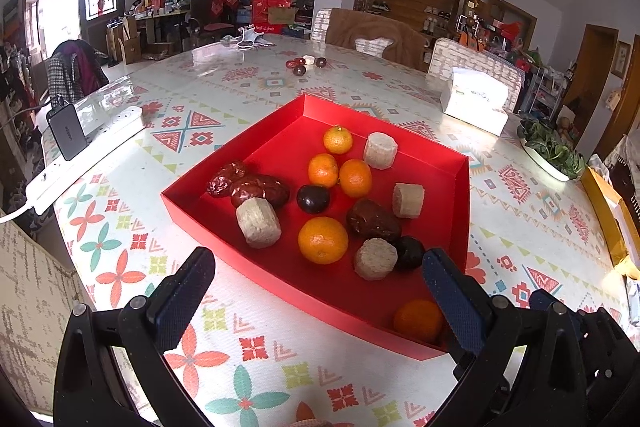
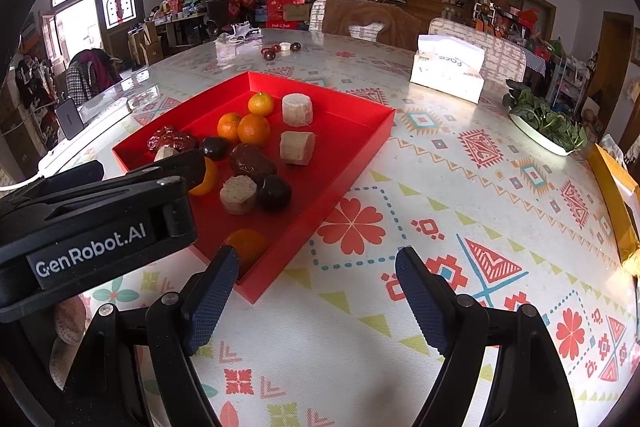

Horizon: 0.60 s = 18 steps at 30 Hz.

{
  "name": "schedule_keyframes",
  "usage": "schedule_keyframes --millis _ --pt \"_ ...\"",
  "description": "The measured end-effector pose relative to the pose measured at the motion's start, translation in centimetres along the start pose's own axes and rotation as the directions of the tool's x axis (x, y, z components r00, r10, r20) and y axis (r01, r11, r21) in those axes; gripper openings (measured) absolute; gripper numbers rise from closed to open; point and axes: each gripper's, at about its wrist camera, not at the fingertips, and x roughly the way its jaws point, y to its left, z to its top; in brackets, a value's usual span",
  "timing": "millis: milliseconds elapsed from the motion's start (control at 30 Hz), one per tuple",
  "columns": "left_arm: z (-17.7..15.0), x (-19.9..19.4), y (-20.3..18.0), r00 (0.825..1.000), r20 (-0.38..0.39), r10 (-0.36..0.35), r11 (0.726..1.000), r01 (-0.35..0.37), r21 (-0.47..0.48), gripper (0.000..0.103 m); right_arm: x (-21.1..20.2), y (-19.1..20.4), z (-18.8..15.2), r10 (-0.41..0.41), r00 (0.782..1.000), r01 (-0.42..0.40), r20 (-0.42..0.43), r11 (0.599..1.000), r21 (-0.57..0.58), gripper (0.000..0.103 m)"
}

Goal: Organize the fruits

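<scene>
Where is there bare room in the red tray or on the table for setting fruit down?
Free: the red tray's far corner beyond the top orange, and its right strip. Bare tablecloth lies between tray and tissue box. Crowded: the tray's middle and left, around the red dates.

So there's a shallow red cardboard tray sitting flat on the table, loaded with a mix. Five small orange mandarins: three bunched toward the far side, one big in the middle, one tucked in the near corner. Wrinkly dark-red dried jujubes pile up at the left wall, with another brown one mid-tray. Four pale beige stubby cylinder pieces are scattered about, lying at odd angles. Two glossy dark round fruits sit among them. A few more dark fruits lie far off across the table.
</scene>
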Motion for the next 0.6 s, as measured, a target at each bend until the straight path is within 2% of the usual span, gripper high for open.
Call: schedule_keyframes --millis 600 --pt "-0.2 -1.4 -2.4 1.0 0.015 0.008 0.999 -0.009 0.037 0.103 -1.2 -1.3 -0.3 0.015 0.999 -0.016 0.028 0.999 0.032 0.086"
